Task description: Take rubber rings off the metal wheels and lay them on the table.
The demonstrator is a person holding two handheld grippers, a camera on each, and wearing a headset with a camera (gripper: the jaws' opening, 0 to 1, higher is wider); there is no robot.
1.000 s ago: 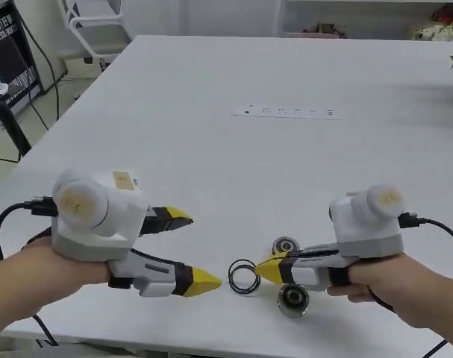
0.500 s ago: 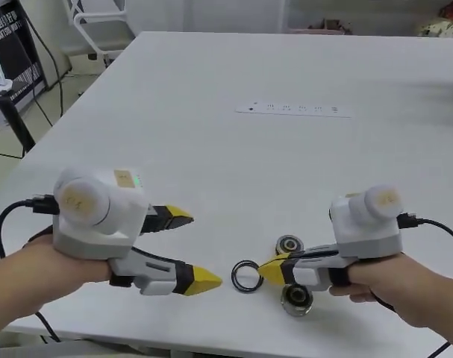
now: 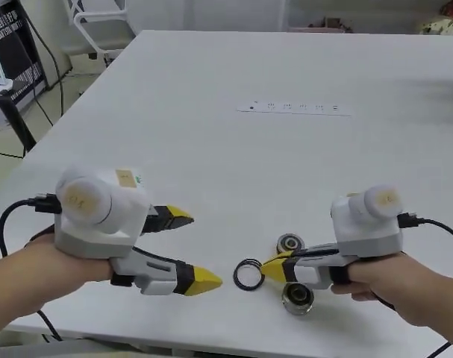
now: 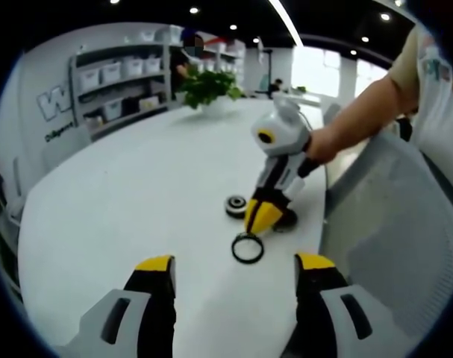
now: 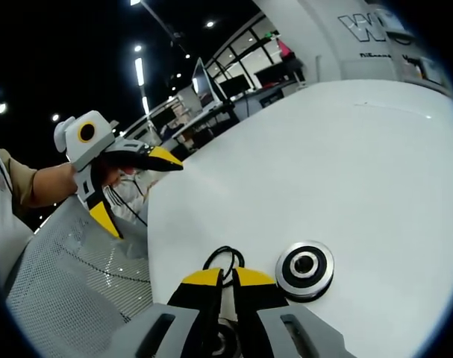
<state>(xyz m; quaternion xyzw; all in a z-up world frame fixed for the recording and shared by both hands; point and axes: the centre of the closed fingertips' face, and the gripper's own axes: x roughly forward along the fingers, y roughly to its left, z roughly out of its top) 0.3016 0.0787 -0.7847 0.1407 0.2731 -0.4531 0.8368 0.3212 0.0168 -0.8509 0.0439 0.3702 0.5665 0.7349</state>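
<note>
White table stretching away under even light, a power strip lying flat at mid-depth, shelving and a potted plant beyond the far end in the left gripper view. Near the front edge, the right gripper low over the tabletop, jaws pressed together at the near edge of a black rubber ring, apparently pinching it. Ring otherwise flat on the white surface, free of any wheel. Just beside the yellow tips, one metal wheel lying on its side. A second metal wheel closer to the table edge, partly tucked under the gripper body. Dark band around the farther wheel, possibly another ring; too small for certainty. Left gripper off to the left, jaws wide apart, holding nothing, aimed toward the ring but apart from it.

Likely step in hand: laying this ring down.

- Lower until the whole loop rests on the table before letting go.
- Open the jaws only slightly, enough to free the rubber without flicking it.
- Draw straight back along the jaw line, not sideways, to avoid dragging the loop or nudging either wheel toward the near edge.
- Leave the ring clear of both wheels, ready for an unobstructed reach to the next one.
- Keep the left gripper open and close by, useful for steadying a wheel afterwards.
</note>
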